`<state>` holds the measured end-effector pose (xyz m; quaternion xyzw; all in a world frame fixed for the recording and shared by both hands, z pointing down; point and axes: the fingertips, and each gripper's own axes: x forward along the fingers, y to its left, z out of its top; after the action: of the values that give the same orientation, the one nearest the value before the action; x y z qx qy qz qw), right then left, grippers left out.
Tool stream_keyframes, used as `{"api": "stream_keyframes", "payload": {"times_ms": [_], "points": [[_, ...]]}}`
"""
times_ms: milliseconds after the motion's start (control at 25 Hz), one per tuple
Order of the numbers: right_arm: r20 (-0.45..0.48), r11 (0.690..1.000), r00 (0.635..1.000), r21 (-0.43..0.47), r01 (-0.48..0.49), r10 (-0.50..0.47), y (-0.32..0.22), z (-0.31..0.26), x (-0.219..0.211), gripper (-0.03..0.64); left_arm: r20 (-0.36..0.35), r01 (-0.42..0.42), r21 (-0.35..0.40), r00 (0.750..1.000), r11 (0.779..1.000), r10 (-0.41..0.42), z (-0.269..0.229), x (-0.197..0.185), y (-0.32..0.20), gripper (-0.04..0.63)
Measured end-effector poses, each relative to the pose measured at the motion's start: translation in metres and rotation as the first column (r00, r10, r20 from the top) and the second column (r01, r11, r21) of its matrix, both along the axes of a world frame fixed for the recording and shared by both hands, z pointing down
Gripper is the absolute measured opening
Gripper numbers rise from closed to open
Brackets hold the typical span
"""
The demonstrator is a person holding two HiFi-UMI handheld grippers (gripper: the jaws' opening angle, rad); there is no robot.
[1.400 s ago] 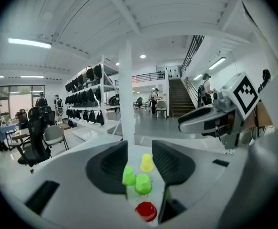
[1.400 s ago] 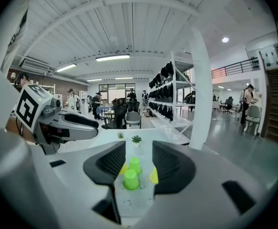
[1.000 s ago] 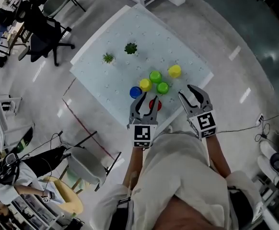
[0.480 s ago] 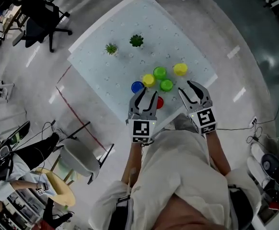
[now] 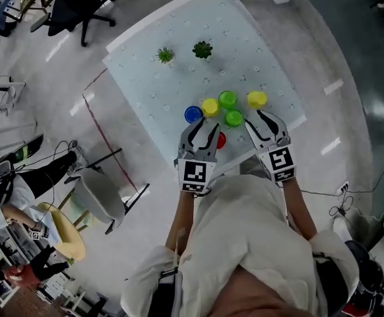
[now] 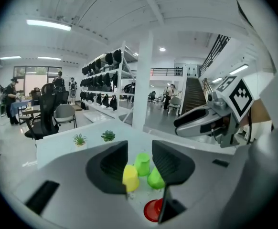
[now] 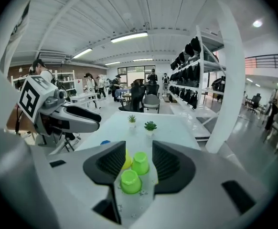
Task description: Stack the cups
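Several upturned cups stand near the front of the white table: blue, yellow, green, green, yellow and red. My left gripper hovers open just left of the red cup, with nothing between its fingers. The left gripper view shows the yellow cup, two green cups and the red cup beyond the left gripper. My right gripper is open and empty, with a green cup ahead of it.
Two small potted plants stand at the table's far side. A black office chair is beyond the table and a grey chair stands left of me. The table's front edge lies under my grippers.
The head view has swung, so the table now sits higher and further right in the frame. Both grippers keep their places before the cups, jaws unchanged.
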<state>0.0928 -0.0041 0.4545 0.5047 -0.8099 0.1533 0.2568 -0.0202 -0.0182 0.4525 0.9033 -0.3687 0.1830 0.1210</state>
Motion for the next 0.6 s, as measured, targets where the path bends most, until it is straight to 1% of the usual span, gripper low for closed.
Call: {"api": "stream_keyframes", "payload": {"times_ms": [120,360,600], "points": [[-0.015,0.998,0.998,-0.007,0.066,-0.066,-0.008,0.01,0.003,0.172,0.014,0.04,-0.015,0.999,0.999,-0.04,0.01,0.006,-0.002,0.166],[0.006,0.981,0.983,-0.055,0.185,-0.185,-0.012,0.029,0.003,0.172,0.049,0.125,-0.057,0.991,0.991,-0.122,0.025,0.01,0.002,0.166],[0.027,0.959,0.964,-0.101,0.265,-0.264,-0.018,0.048,0.004,0.172,0.075,0.164,-0.08,0.985,0.983,-0.158,0.037,0.016,0.002,0.166]]}}
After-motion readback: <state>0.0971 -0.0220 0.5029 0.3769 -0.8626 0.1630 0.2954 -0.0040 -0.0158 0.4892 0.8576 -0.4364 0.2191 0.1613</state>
